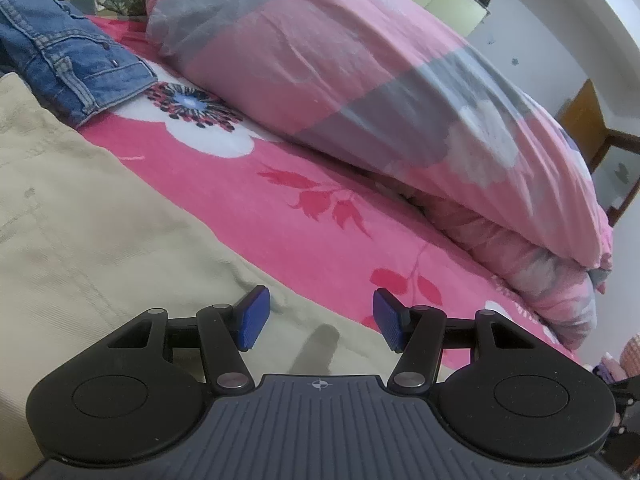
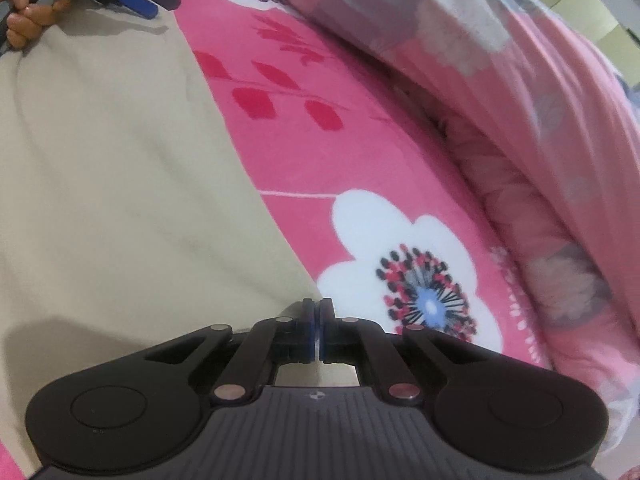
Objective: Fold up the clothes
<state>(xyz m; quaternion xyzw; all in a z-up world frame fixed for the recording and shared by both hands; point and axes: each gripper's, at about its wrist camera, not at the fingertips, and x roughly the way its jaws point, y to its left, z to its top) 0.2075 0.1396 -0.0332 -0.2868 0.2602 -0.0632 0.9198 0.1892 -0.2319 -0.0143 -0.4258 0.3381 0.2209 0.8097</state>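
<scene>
A beige garment (image 1: pixel 80 220) lies flat on the pink flowered bed sheet (image 1: pixel 320 232). It also fills the left of the right wrist view (image 2: pixel 120 180). My left gripper (image 1: pixel 320 320) is open and empty, low over the garment's edge. It shows far off in the right wrist view (image 2: pixel 132 0), held by a hand. My right gripper (image 2: pixel 318 328) is shut at the garment's right edge; the pads hide whether cloth is pinched between them.
A blue denim garment (image 1: pixel 68 56) lies at the far left of the bed. A big pink and grey quilt (image 1: pixel 360 80) is bunched along the right side, also in the right wrist view (image 2: pixel 520 100). A wall and wooden furniture (image 1: pixel 588 120) stand beyond.
</scene>
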